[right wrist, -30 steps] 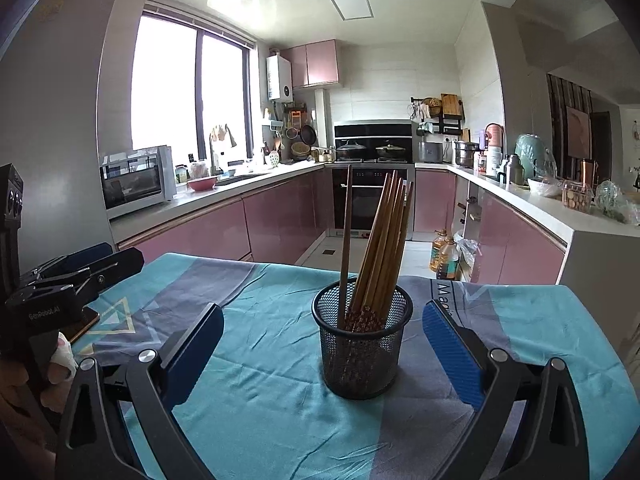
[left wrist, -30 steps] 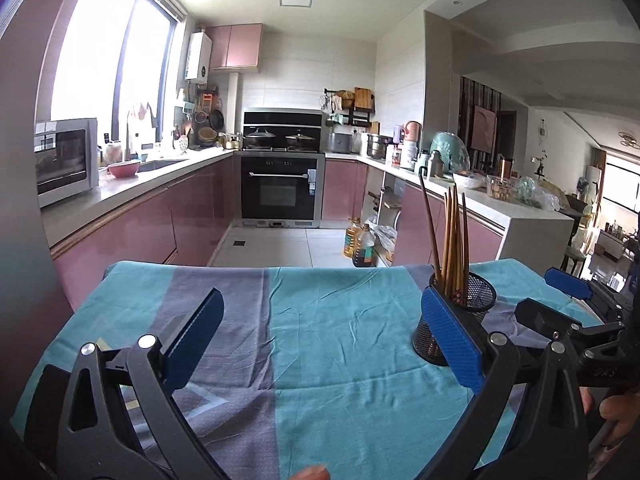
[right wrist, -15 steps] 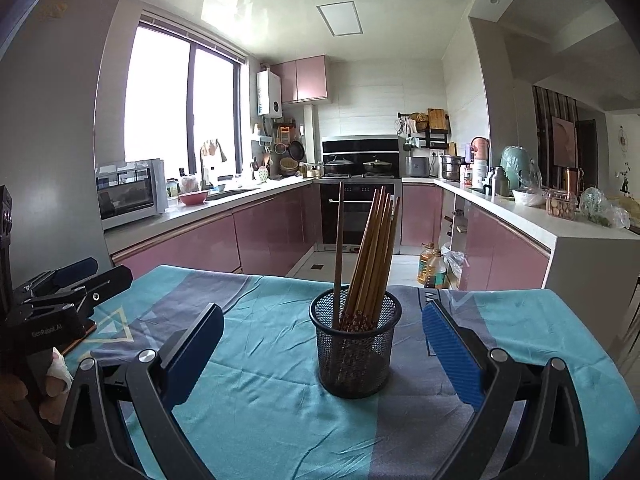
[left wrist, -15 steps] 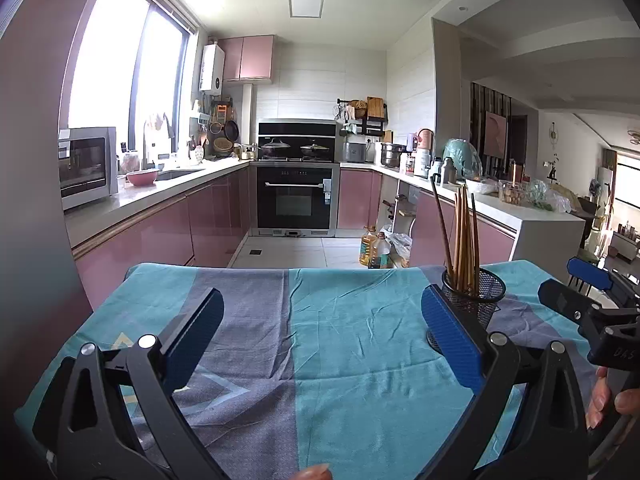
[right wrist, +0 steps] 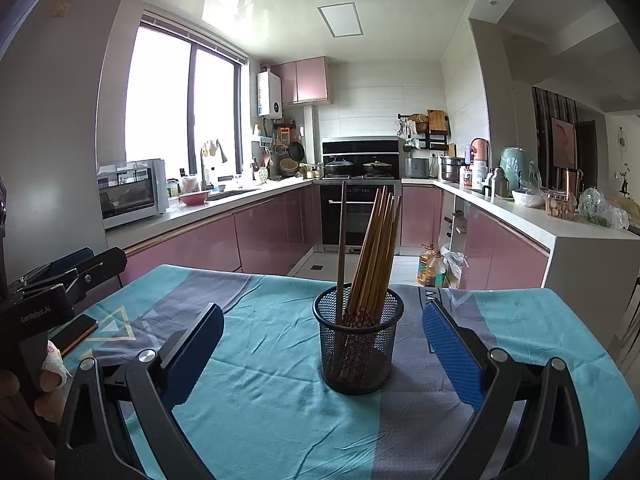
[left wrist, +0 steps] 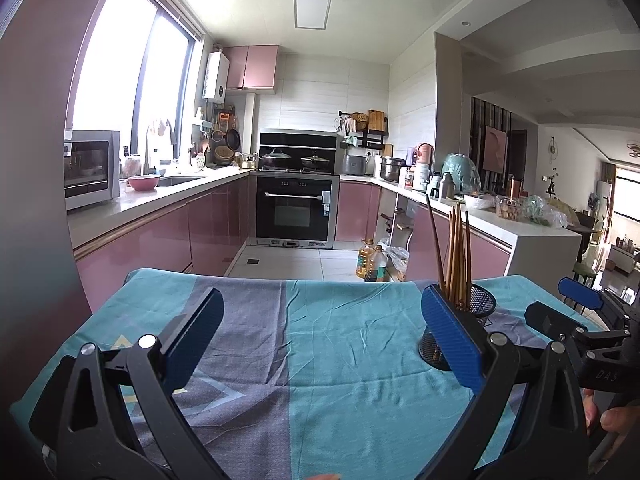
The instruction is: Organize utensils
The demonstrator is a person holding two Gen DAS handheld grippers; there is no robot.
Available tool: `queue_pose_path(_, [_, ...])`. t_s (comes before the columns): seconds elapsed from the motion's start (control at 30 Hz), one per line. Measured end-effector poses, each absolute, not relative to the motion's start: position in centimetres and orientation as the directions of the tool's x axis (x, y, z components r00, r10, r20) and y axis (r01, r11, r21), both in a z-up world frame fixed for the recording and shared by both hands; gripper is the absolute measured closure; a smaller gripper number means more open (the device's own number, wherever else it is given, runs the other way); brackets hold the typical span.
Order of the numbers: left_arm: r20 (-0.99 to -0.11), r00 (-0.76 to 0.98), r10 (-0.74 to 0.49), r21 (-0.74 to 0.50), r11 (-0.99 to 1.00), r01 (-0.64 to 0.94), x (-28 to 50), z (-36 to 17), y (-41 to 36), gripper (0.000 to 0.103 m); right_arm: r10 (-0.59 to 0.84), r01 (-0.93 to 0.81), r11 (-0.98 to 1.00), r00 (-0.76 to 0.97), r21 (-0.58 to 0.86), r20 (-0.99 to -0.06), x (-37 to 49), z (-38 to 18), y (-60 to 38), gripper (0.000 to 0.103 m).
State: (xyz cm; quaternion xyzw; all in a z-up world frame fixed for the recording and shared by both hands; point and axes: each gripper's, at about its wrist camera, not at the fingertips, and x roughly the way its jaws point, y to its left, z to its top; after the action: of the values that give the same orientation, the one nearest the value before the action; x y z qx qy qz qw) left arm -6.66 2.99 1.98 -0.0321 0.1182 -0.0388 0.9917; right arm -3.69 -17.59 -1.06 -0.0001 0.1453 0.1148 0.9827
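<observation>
On the table (right wrist: 280,420), spread with a teal and grey cloth (left wrist: 340,360), a black mesh holder (right wrist: 358,344) stands upright with a bundle of wooden chopsticks (right wrist: 376,248) leaning to one side inside it and one darker stick (right wrist: 341,240) standing nearly straight at the opposite rim. The right gripper (right wrist: 322,354) hangs just short of the holder, its blue-padded fingers (right wrist: 452,354) spread wide on either side without touching the mesh. The left gripper (left wrist: 322,336) is likewise spread wide over bare cloth, holding nothing; from its camera the holder (left wrist: 480,304) sits behind the right-hand pad, which covers much of the mesh and the lower ends of the chopsticks (left wrist: 456,256).

A dark phone (right wrist: 74,332) lies flat on the cloth near the table's left edge, partly covered by the other gripper's body. Beyond the table's far edge are pink kitchen cabinets (right wrist: 272,236), a black oven (left wrist: 294,212), a microwave (right wrist: 130,192) on the counter, and oil bottles (left wrist: 372,262) on the floor.

Fisheye bending distorts the edges of both views. The lower part of the chopsticks is only dimly visible through the mesh, and their exact number cannot be told. The person's hands show only as fingertips at the frame borders.
</observation>
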Motion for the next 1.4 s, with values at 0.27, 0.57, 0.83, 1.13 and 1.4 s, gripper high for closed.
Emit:
queue_pose_path(0.27, [-0.226,0.971,-0.084,-0.074,0.995,0.068,-6.94,1.92,3.05,0.006,0.228,-0.227,0.973,0.933,0.036,-0.280,-3.81,-0.91,-17.52,0.007])
queue_pose_path(0.57, [-0.233,0.969,-0.084,-0.073,0.995,0.068,-7.03,1.87,3.01,0.006,0.227,-0.226,0.973,0.934,0.033,-0.276,-3.96,-0.90,-17.41,0.007])
queue_pose_path(0.83, [-0.239,0.968,-0.076,-0.054,0.996,0.065,-6.94,1.98,2.69,0.006,0.230,-0.228,0.973,0.934,0.040,-0.275,-3.90,-0.79,-17.43,0.007])
queue_pose_path(1.13, [-0.234,0.969,-0.075,-0.054,0.996,0.065,-7.02,1.98,2.69,0.006,0.233,-0.230,0.972,0.933,0.047,-0.274,-3.82,-0.74,-17.39,0.007])
queue_pose_path(1.4, [-0.230,0.970,-0.075,-0.052,0.997,0.065,-7.12,1.95,2.70,0.006,0.234,-0.230,0.972,0.934,0.047,-0.268,-3.75,-0.80,-17.44,0.007])
